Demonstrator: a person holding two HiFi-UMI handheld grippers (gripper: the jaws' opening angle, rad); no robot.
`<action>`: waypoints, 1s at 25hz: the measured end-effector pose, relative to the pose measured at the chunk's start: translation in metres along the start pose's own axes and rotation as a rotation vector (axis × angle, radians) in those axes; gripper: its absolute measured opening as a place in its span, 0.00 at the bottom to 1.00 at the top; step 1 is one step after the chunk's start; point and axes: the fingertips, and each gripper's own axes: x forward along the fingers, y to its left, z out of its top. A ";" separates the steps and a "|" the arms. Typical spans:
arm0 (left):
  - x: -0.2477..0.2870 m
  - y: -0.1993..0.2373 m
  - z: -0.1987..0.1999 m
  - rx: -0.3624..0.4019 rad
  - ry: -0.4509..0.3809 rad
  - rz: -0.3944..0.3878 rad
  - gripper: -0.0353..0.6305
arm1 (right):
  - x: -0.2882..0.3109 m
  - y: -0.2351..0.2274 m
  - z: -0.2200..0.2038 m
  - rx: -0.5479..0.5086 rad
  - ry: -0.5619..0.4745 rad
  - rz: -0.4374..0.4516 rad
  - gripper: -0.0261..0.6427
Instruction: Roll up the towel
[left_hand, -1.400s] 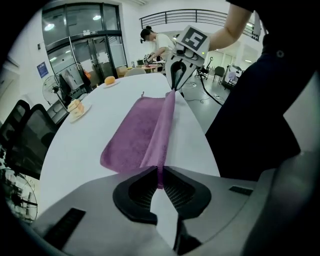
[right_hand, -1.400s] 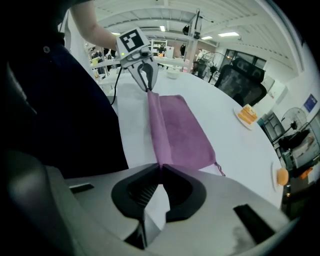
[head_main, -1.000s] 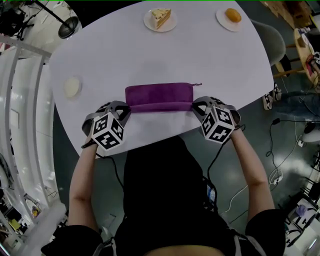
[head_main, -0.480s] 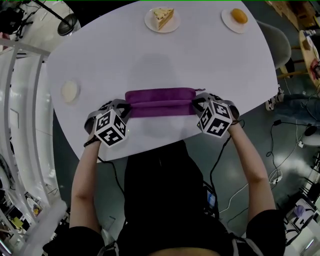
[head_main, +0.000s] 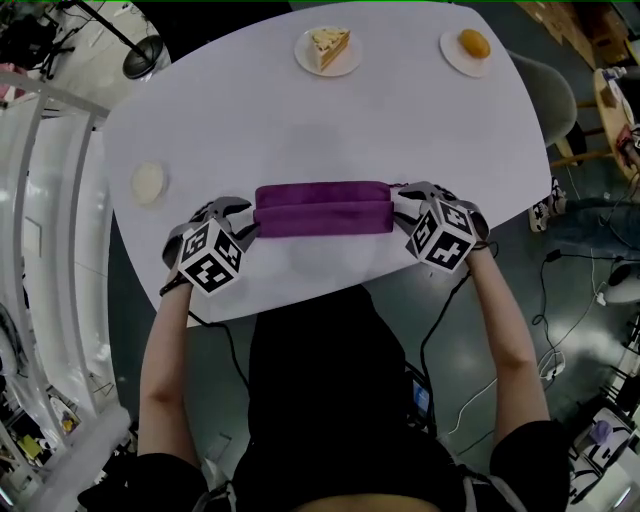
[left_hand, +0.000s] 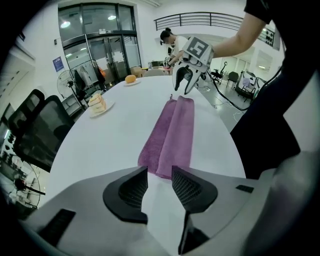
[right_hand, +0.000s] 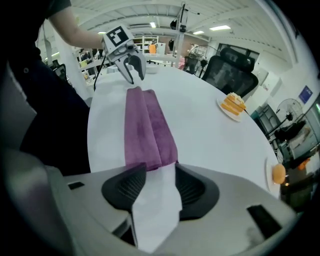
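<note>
I am seeing the towel (head_main: 322, 208) lying as a long narrow band on the near half of the surface (head_main: 300, 110), running left to right. It is showing 2 ridges side by side with a crease between them. I am reading this as a pause partway through the rolling, with 1 turn laid down and the grip let go.

The left hand-held gripper (head_main: 243, 222) is sitting at the towel's left end and the right hand-held gripper (head_main: 402, 207) at its right end. Both are released. Their jaws have just been opening, and in each gripper view the pads are standing apart with the towel's end just at the tips, not pinched.

For the next move, I am judging that both ends need taking up again at the near ridge, with each pair of jaws closing on the same layer. Then both hands should be carrying the roll over toward the far side together, so that 1 end is not running ahead and skewing it.

The plate of cake (head_main: 328, 45) and the plate with an orange bun (head_main: 474, 43) are sitting well apart at the far edge, out of the way.
</note>
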 end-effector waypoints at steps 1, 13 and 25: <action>-0.006 0.000 0.000 0.001 -0.005 0.008 0.28 | -0.005 0.000 -0.001 0.001 0.001 0.000 0.37; -0.003 -0.059 -0.011 0.120 0.037 0.004 0.28 | -0.013 0.064 0.008 -0.094 -0.059 -0.081 0.38; 0.025 -0.060 -0.010 0.111 0.054 -0.033 0.28 | 0.018 0.069 0.007 -0.121 -0.028 -0.042 0.33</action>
